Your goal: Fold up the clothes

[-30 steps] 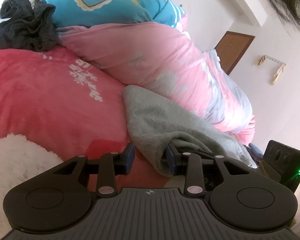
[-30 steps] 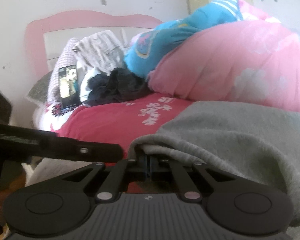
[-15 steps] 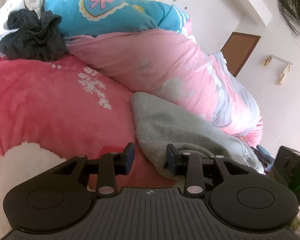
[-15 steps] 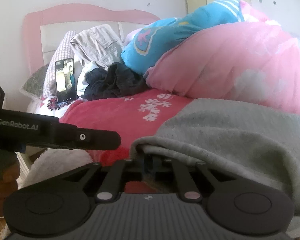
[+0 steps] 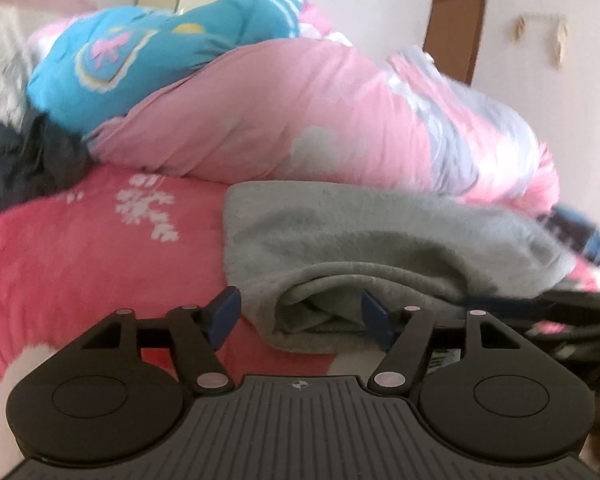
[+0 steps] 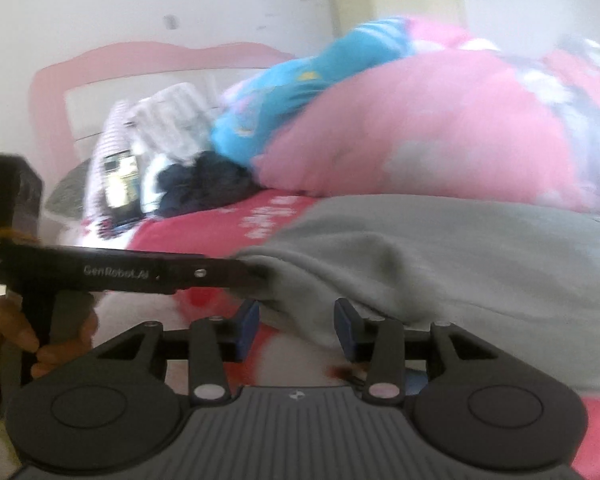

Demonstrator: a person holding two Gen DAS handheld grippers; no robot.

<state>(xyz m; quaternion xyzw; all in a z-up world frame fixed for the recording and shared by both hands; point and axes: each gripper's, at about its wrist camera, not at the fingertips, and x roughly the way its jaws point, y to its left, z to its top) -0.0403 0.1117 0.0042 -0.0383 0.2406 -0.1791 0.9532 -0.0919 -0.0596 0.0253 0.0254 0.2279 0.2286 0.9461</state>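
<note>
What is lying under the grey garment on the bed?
The grey garment rests on the red fleece blanket, which shows at its left edge. Its near edge is folded over, showing its own inner layers. What lies beneath its middle is covered and cannot be seen.

The left tongs point(image 5: 300, 316) stand with both blue-padded fingers point(image 5: 222, 314) spread wide. The right tongs point(image 6: 296, 330) are likewise parted. In the right wrist view the person's left hand point(image 6: 10, 334) grips the left tool's handle, fingers curled around it.
</note>
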